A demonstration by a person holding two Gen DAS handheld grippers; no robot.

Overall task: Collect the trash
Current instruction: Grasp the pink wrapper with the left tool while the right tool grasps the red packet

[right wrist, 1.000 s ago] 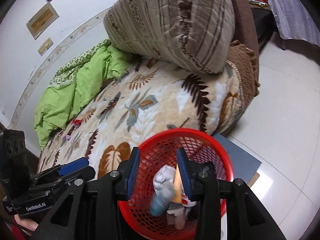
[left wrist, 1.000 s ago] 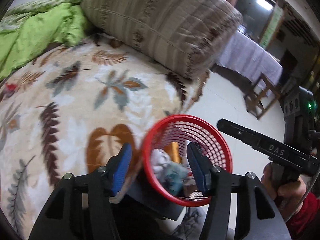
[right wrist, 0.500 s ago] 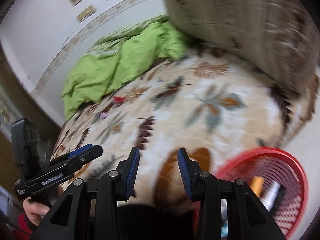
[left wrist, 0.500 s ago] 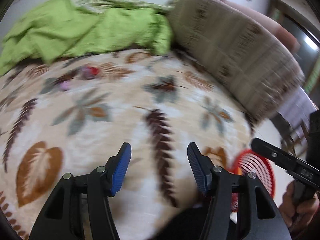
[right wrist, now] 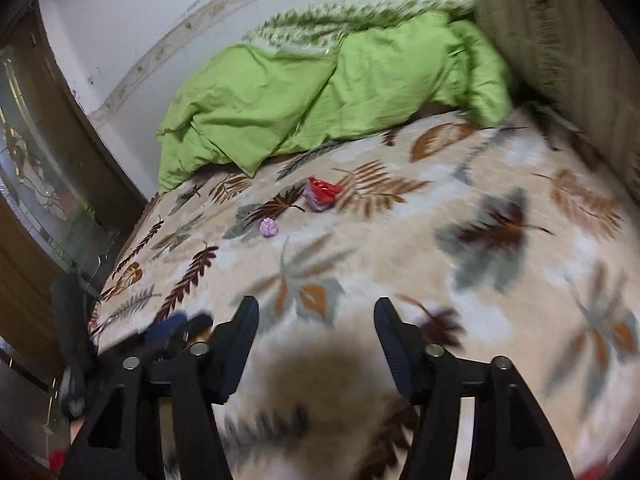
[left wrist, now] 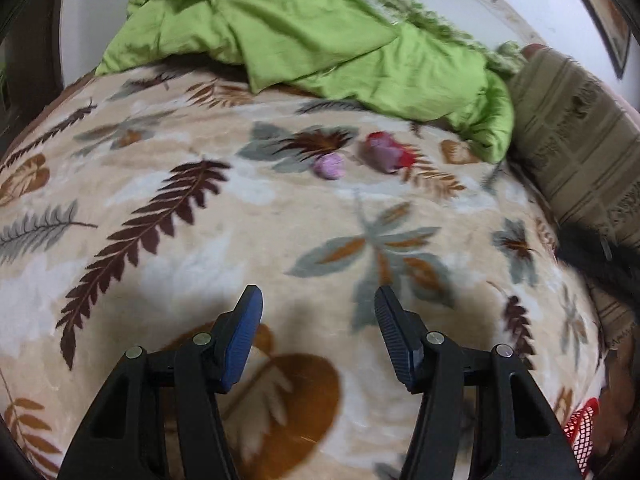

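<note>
Two pieces of trash lie on a plush cream bedspread printed with brown, rust and grey-green leaves (left wrist: 192, 264) (right wrist: 400, 248). The first is a crumpled red-and-purple foil wrapper (left wrist: 385, 153) (right wrist: 320, 193), glossy and creased, with a red flap at one edge. The second is a small lilac paper ball (left wrist: 329, 165) (right wrist: 268, 227), matte and tightly wadded, just beside the wrapper and apart from it. In the left wrist view both sit near 12 o'clock, well ahead of the left gripper (left wrist: 318, 332), whose blue ribbed pads (left wrist: 240, 344) stand wide apart with nothing between them. In the right wrist view the trash lies toward 11 o'clock, well ahead of the right gripper (right wrist: 316, 340), its dark jaws likewise spread wide and empty; this view is motion-blurred. A rumpled lime-green quilt of smooth cotton (left wrist: 304, 32) (right wrist: 320, 92) is heaped at the far side of the bed, from 11 to 1 o'clock. A bulky striped olive-brown cushion (left wrist: 580, 136) (right wrist: 560, 40) rises at 2 o'clock. The rim of a red plastic mesh basket (left wrist: 580, 432) shows at 4 o'clock in the left view, off the bed's edge. A pale painted wall (right wrist: 140, 12) backs the bed.
</note>
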